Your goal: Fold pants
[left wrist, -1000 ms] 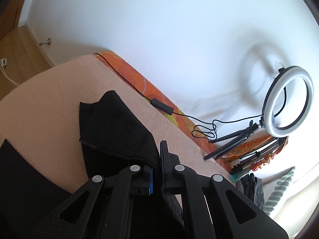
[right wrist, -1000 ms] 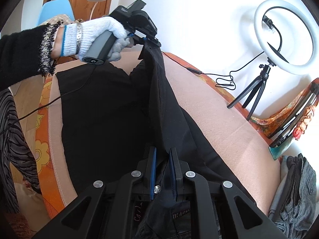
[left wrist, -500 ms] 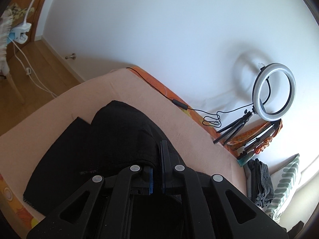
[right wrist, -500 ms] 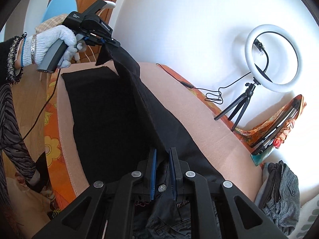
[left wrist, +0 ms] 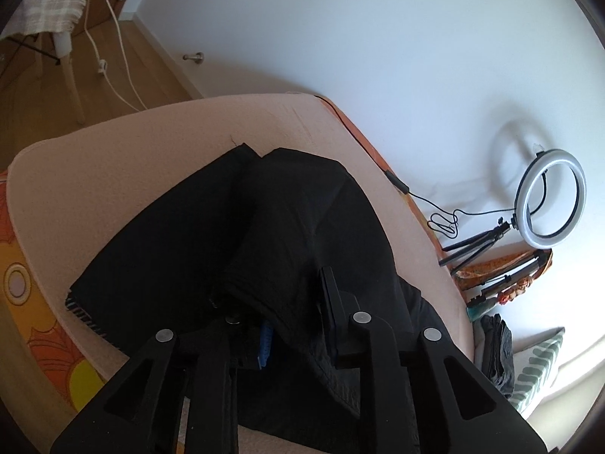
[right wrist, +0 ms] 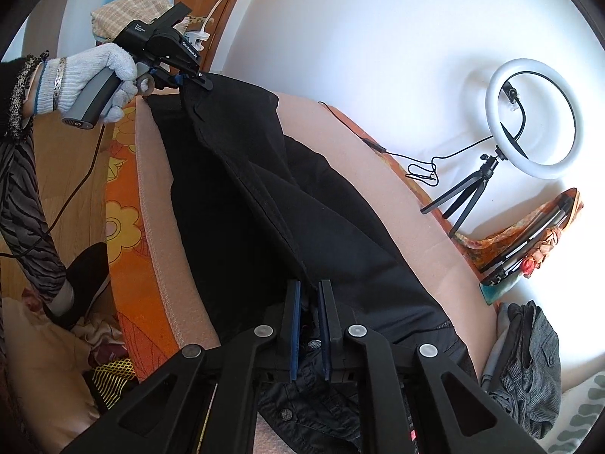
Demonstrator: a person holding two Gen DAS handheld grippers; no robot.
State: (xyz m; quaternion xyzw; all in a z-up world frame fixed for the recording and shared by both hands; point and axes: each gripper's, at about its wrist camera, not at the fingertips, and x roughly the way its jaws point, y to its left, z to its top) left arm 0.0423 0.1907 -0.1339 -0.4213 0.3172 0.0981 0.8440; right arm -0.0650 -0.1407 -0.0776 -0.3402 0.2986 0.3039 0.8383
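Observation:
Black pants (left wrist: 295, 219) lie lengthwise on a peach blanket (left wrist: 113, 159), one leg folded over the other. My left gripper (left wrist: 291, 302) is at the leg end, its jaws opening. Loose cloth lies between them and drapes over the left finger, so only its blue pad (left wrist: 264, 344) shows. In the right wrist view a gloved hand holds that gripper (right wrist: 194, 77) at the far hem of the pants (right wrist: 264, 196). My right gripper (right wrist: 309, 287) is shut on the folded edge near the waist, where buttons show below the pads.
A ring light (right wrist: 533, 117) on a small tripod stands by the white wall, its cable (right wrist: 416, 166) along the bed edge. Grey clothes (right wrist: 529, 363) are piled at the right. An orange flowered sheet (right wrist: 124, 204) hangs at the left, beside a shoe (right wrist: 87, 276) on the floor.
The left gripper carried the leg end across and down onto the other leg, and its jaws have parted. The right gripper shifted a little and kept its grip.

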